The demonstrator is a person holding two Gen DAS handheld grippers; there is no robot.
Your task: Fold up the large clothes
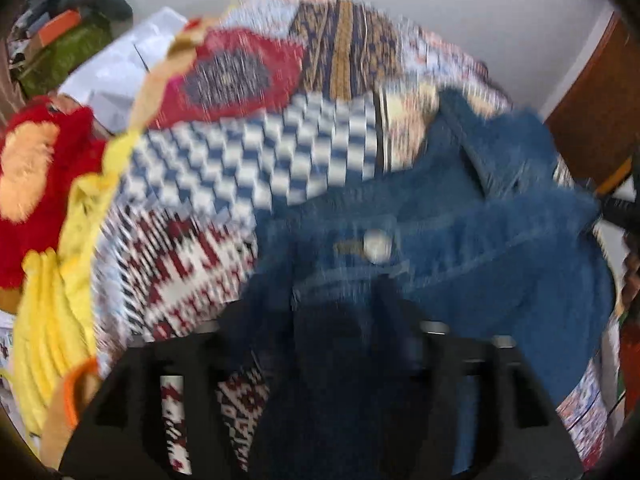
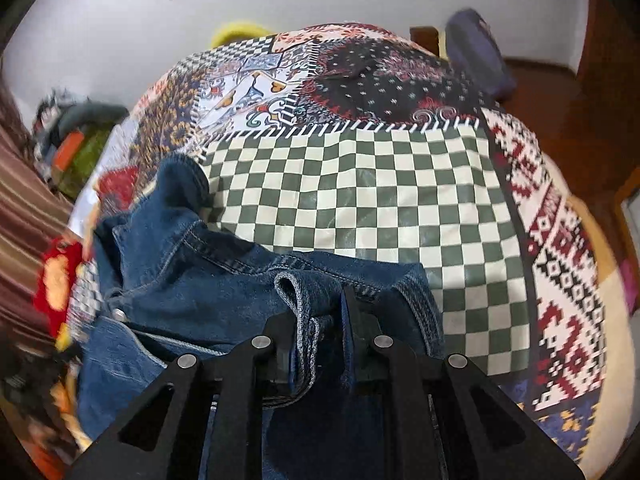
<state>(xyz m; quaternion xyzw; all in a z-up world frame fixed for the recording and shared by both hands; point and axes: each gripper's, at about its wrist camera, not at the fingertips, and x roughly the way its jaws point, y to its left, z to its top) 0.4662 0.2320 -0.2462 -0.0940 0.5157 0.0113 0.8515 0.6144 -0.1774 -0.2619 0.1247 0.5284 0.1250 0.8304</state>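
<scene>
Clearly the right gripper clenches blue jeans (left gripper released) on the patchwork bedspread.

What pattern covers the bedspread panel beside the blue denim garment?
Green-and-cream checkerboard panel, clearest in the right wrist view.

No writing, label, brand or number can be read on anything in either view.

black slotted tongs, silver pivot pins
</scene>
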